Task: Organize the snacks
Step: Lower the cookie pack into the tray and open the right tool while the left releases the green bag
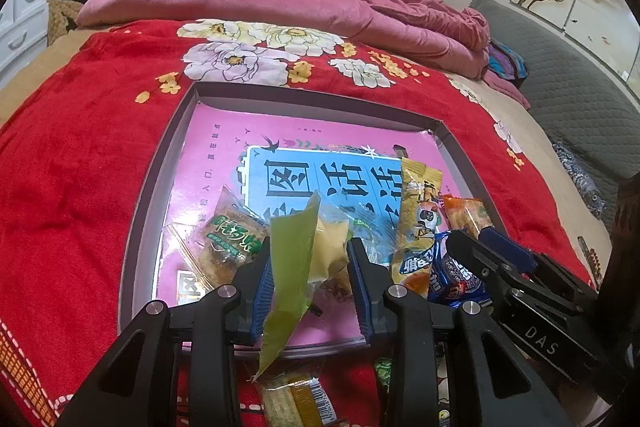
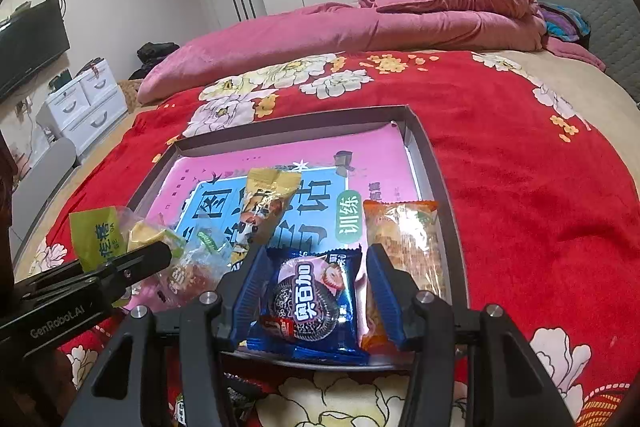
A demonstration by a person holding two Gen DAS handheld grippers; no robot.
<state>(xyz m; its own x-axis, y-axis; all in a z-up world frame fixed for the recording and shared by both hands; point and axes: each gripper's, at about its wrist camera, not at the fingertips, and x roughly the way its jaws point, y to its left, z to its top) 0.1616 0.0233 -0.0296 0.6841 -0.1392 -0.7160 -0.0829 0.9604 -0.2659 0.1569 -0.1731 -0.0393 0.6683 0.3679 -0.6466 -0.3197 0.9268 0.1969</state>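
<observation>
My left claw [image 1: 308, 279] pinches a green-wrapped snack [image 1: 290, 267] at lower centre. My right claw [image 2: 310, 291] clamps a blue cookie packet [image 2: 308, 303] over the tray [image 2: 440, 163].

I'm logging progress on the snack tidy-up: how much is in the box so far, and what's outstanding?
Done: several packets lie in the shallow box, including a tall yellow packet and an orange packet. In hand: the left gripper pinches a green packet; the right gripper holds a blue cookie packet over the box. Left: a yellow packet outside on the red blanket.
</observation>
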